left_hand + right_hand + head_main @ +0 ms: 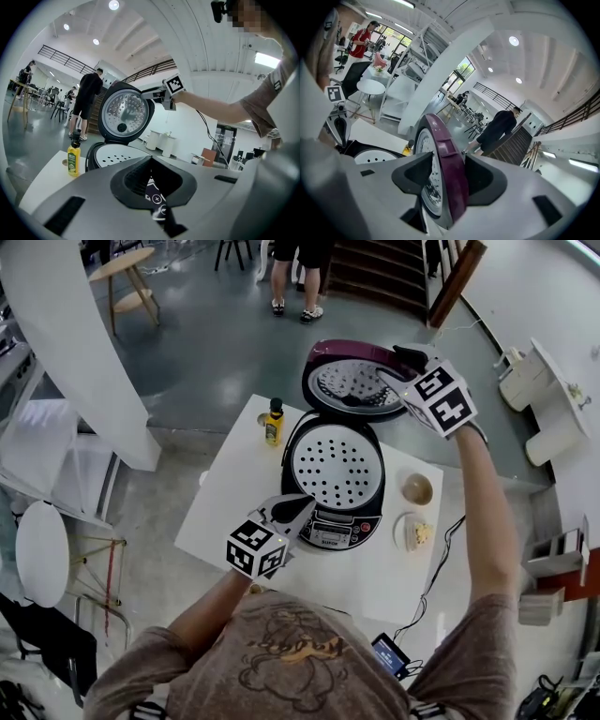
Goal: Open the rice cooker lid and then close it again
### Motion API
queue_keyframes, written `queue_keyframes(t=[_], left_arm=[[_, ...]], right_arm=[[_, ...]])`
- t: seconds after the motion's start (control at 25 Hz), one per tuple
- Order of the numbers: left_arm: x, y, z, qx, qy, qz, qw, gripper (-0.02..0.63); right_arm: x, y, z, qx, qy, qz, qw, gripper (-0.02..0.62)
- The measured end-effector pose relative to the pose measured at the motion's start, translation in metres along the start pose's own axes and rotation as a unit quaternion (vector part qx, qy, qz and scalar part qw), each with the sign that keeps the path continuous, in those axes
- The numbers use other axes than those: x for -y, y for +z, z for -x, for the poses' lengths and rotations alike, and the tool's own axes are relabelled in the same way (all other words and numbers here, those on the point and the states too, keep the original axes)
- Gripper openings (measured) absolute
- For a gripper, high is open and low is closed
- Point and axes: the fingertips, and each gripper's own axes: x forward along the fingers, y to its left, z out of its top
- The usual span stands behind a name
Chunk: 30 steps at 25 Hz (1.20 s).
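Note:
The rice cooker stands on the white table with its maroon lid swung up and back, showing the perforated inner plate. My right gripper is at the lid's right rim. In the right gripper view the lid runs edge-on between the jaws of the right gripper, which press on both of its faces. My left gripper hovers at the cooker's front by the control panel, with its jaws together and nothing in them. The left gripper view shows the raised lid past the left gripper.
A yellow bottle stands left of the cooker. To the cooker's right are a small bowl and a dish with food. A cable runs off the table's right edge. People stand on the floor beyond.

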Motion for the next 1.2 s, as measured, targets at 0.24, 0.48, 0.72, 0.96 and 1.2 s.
queue_keyframes(t=[0.24,0.48,0.72,0.96,1.2], left_arm=[[0.008,-0.003,-0.002,-0.002,-0.007,0.004,1.0,0.021],[0.017,-0.008,-0.001,-0.006,-0.015,0.003,0.9999,0.021],[0.024,-0.014,0.003,-0.011,-0.017,0.008,0.9998,0.021],[0.03,-0.019,0.006,-0.015,-0.019,0.009,0.9997,0.021],[0.036,-0.023,0.01,-0.017,-0.02,0.011,0.9996,0.021]], right_arm=[[-0.022,0.003,0.019,0.008,-0.006,0.004,1.0,0.219],[-0.045,0.005,0.037,0.022,-0.003,-0.009,1.0,0.209],[-0.067,0.005,0.05,0.02,-0.004,-0.008,1.0,0.207],[-0.086,0.002,0.06,0.023,0.003,-0.006,1.0,0.21],[-0.109,-0.002,0.07,0.021,0.017,-0.01,1.0,0.21]])
